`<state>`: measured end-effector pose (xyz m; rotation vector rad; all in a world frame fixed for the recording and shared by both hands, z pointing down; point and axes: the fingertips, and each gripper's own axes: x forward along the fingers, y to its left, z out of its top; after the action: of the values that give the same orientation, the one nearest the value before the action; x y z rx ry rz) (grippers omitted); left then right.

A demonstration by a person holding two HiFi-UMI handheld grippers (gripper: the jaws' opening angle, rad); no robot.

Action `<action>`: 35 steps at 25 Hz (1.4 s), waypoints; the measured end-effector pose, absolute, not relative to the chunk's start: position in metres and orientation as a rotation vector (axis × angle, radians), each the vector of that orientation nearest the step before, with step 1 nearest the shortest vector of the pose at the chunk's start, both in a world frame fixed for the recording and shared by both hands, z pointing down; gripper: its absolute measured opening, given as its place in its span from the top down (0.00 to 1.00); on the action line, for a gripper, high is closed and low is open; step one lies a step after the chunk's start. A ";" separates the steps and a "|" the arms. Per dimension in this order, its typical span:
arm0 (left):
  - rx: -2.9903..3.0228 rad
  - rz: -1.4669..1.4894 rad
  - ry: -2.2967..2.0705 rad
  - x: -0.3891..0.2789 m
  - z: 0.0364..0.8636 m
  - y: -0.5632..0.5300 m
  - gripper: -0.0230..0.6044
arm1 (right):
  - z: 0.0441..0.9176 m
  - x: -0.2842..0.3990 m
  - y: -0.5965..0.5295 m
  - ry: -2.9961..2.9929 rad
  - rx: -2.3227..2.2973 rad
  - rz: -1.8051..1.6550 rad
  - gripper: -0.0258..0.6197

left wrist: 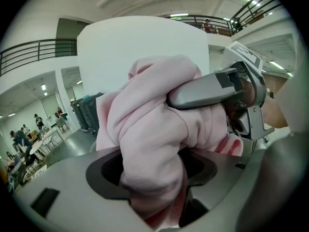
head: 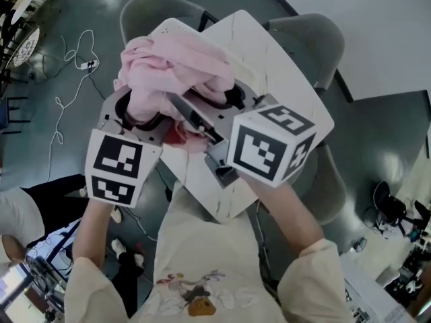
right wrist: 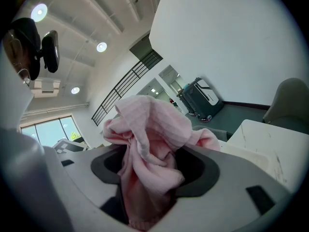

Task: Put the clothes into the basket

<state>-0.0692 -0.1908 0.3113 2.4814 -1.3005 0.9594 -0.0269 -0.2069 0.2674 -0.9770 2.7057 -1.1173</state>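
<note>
A bunched pink garment [head: 176, 64] is held up in the air over the white table [head: 289, 86], gripped from both sides. My left gripper [head: 143, 115] is shut on its left part; in the left gripper view the pink cloth [left wrist: 154, 129] fills the space between the jaws of the left gripper [left wrist: 154, 180]. My right gripper [head: 225, 103] is shut on the right part, and the folds of the garment [right wrist: 149, 134] bulge out of the right gripper [right wrist: 149, 180]. One right finger [left wrist: 205, 90] presses across the cloth. I cannot make out a basket for certain.
Grey chairs [head: 155, 9] [head: 313, 36] stand round the table. A white object [head: 172, 27] shows at the table's far edge, partly behind the garment. A white cable [head: 71, 79] lies on the grey floor at the left. Cluttered desks sit at both lower corners.
</note>
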 end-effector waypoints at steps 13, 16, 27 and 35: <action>2.522 0.986 -1.188 -0.064 0.355 -0.233 0.49 | 0.311 -0.021 -0.249 2.638 -1.076 -1.196 0.53; 2.517 0.994 -1.163 -0.062 0.369 -0.239 0.49 | 0.325 -0.019 -0.256 2.619 -1.093 -1.232 0.53; 2.511 0.972 -1.081 -0.062 0.418 -0.262 0.49 | 0.373 -0.017 -0.280 2.579 -1.199 -1.297 0.53; 2.489 0.961 -1.042 -0.055 0.451 -0.272 0.49 | 0.406 -0.010 -0.289 2.554 -1.299 -1.326 0.53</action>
<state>-0.0552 -0.2719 0.4511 2.4890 -1.0420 0.9607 -0.0102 -0.2892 0.4062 -1.2988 2.5542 -1.3263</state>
